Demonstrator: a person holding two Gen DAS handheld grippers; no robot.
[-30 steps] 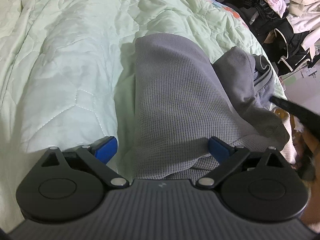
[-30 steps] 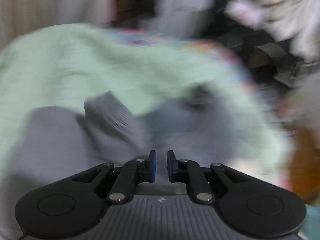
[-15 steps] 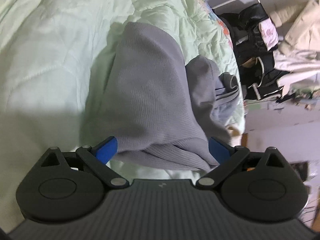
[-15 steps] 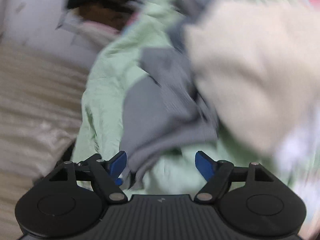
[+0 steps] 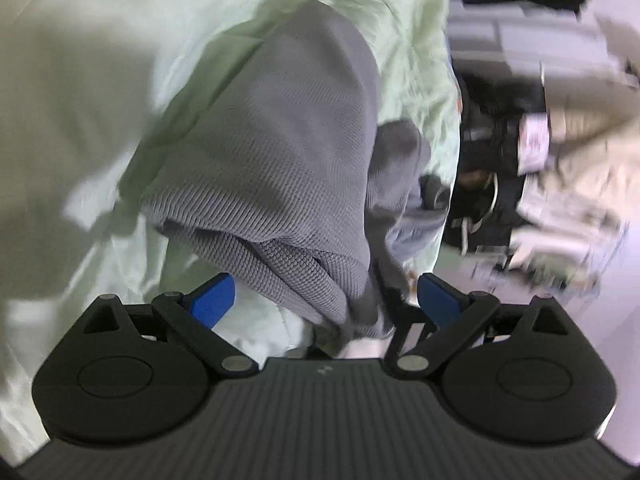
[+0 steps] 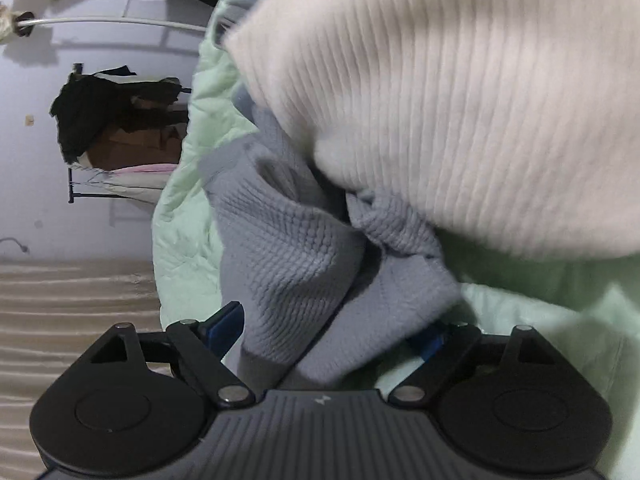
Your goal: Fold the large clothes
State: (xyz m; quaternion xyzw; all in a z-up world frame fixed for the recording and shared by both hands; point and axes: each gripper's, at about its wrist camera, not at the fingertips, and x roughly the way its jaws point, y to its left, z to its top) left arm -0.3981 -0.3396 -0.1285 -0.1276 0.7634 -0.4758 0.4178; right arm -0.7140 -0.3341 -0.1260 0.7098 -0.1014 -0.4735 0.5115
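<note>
A grey waffle-knit garment [image 5: 280,152] lies bunched on the pale green quilt [image 5: 80,100]. My left gripper [image 5: 324,300] is open, its blue pads either side of the garment's near folded edge. In the right wrist view the same grey garment [image 6: 288,248] hangs between the open fingers of my right gripper [image 6: 328,332]; its right pad is partly hidden by cloth. A cream ribbed sleeve [image 6: 460,100] fills the upper right of that view, over the garment.
A heap of dark and cream clothes [image 5: 540,152] sits beyond the bed's right edge. In the right wrist view a clothes rack with dark garments [image 6: 112,120] stands against a white wall, and beige curtain [image 6: 72,312] is at left.
The left gripper has closed in on the garment's near edge. The right gripper has opened from shut and swung round, so grey cloth now lies between its fingers.
</note>
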